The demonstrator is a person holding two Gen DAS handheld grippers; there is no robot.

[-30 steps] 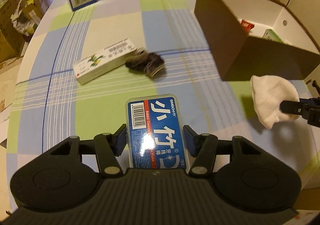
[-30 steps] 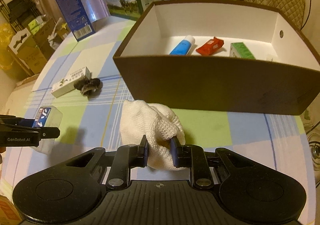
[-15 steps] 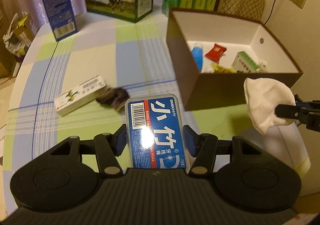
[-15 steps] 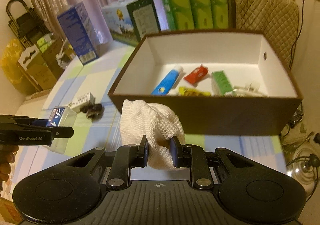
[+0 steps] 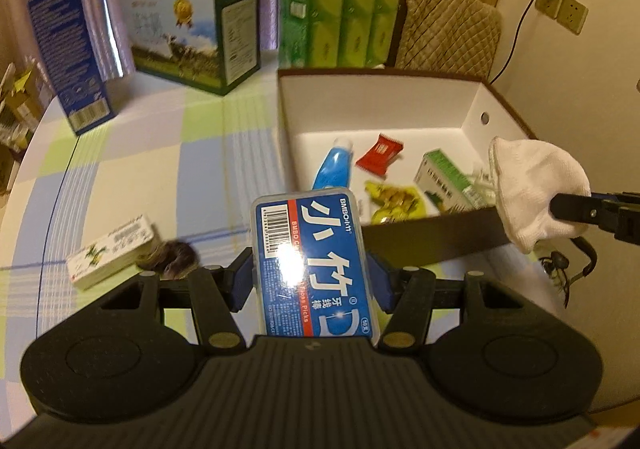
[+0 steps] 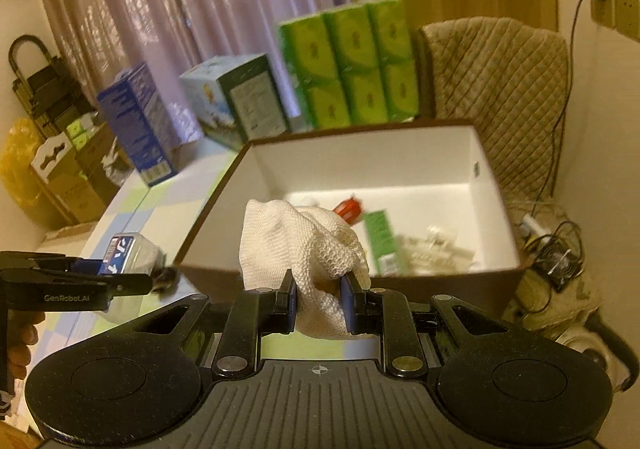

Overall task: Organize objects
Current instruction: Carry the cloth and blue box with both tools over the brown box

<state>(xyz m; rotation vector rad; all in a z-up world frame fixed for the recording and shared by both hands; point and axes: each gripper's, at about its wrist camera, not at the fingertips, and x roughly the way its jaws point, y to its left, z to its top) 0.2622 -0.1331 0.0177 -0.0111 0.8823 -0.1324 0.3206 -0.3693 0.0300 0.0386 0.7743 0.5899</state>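
Left gripper (image 5: 312,277) pinches the floss-pick case (image 5: 314,265), right gripper (image 6: 319,303) clamps the white cloth (image 6: 304,245), both probably headed for the brown box (image 6: 404,165) mid-frame.

Storage box (image 5: 432,237) right of flat carton (image 5: 110,255); tissue packs (image 5: 340,5) behind it

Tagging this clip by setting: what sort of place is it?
Most likely a home room: a table with a checked cloth, a quilt-covered chair, curtains, and stacked tissue packs.
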